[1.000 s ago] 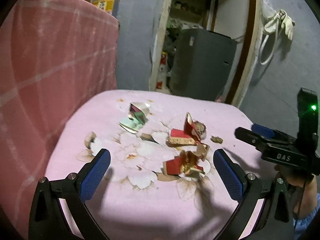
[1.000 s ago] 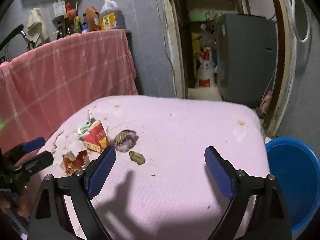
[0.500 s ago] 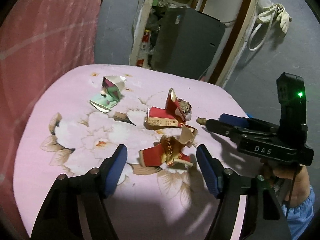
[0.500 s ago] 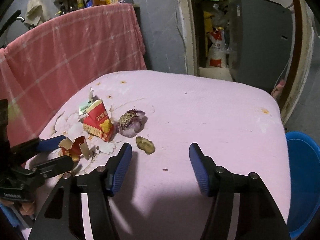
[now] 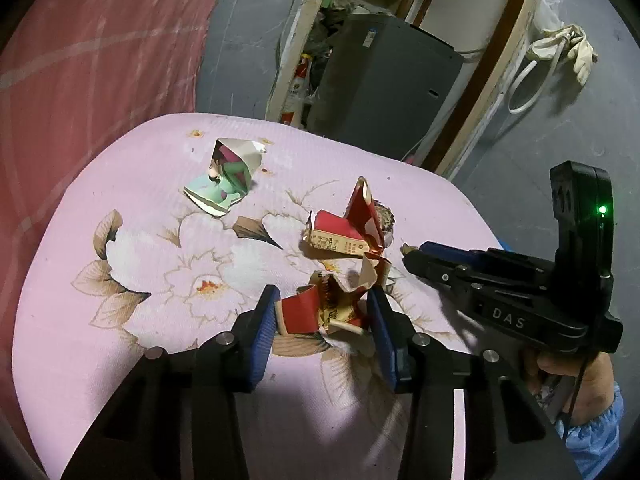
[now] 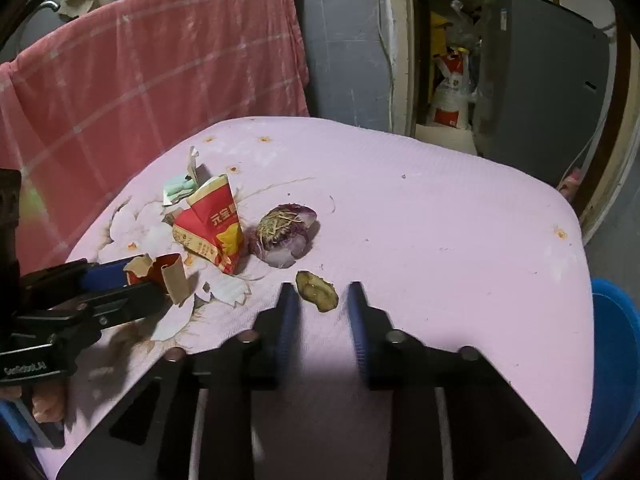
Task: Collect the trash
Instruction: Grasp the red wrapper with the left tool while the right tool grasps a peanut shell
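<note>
I take the big red carton, standing crumpled on the pink flowered surface, as my landmark. Left of it and further back lies a torn green and white wrapper. Just in front of the carton, on its left, my left tongs are closing around a torn red and tan packet scrap; the blue pads sit at its two sides, though I cannot tell whether they press it yet. Touching the carton's right side is a purple onion piece. In front of the onion my right tongs are narrowing, with a small brown peel scrap lying between the tips, not clearly pinched. Far right of the carton, below the surface's edge, stands a blue bucket.
</note>
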`<state>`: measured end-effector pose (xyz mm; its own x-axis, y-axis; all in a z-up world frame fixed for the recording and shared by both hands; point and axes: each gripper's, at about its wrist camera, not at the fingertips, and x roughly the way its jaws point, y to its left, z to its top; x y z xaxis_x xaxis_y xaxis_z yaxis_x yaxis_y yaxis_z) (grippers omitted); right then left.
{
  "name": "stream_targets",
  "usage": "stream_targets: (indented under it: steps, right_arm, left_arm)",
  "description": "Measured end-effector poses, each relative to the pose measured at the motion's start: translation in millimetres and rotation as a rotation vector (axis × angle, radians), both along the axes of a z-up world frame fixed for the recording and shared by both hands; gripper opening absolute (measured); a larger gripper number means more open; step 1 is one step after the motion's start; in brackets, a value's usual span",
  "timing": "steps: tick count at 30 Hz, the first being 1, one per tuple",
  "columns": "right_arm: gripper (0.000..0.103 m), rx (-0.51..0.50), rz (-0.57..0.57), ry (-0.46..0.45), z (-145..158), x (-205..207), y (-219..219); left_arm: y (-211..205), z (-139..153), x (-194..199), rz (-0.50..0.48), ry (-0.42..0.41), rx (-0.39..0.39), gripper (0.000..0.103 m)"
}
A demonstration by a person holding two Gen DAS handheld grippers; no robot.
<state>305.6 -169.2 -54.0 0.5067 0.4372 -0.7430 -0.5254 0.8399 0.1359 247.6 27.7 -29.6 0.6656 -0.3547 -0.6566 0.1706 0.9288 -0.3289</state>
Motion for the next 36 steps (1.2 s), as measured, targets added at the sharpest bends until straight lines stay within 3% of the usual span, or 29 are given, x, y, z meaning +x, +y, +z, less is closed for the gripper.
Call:
stream_targets:
  steps: [6, 15, 18, 22, 30, 34, 36]
  right_arm:
    - [0.014, 0.004, -0.005, -0.032, 1, -8, -1]
    - [0.011, 0.181, -0.082, -0.196, 24, -34, -36]
    - [0.011, 0.217, -0.106, -0.249, 32, -43, -46]
    - [0.011, 0.174, -0.122, -0.320, 43, -53, -52]
    - [0.013, 0.183, -0.095, -0.222, 32, -40, -50]
    - [0.033, 0.130, -0.080, -0.165, 23, -32, -39]
    - [0.034, 0.105, -0.073, -0.147, 19, -30, -34]
  left_arm:
    - [-1, 3, -4, 0.005, -0.006, -0.031, 0.031]
    - [-17, 19, -17, 0.042, -0.070, -0.018, 0.028]
    - [-24, 28, -17, 0.033, -0.092, -0.046, 0.028]
    - [-37, 42, -17, 0.027, -0.137, -0.070, 0.028]
    - [-40, 38, -12, 0.076, -0.107, -0.017, 0.028]
    - [-24, 29, -11, 0.107, -0.073, -0.008, 0.028]
    - [-17, 26, -11, 0.120, -0.061, -0.012, 0.028]
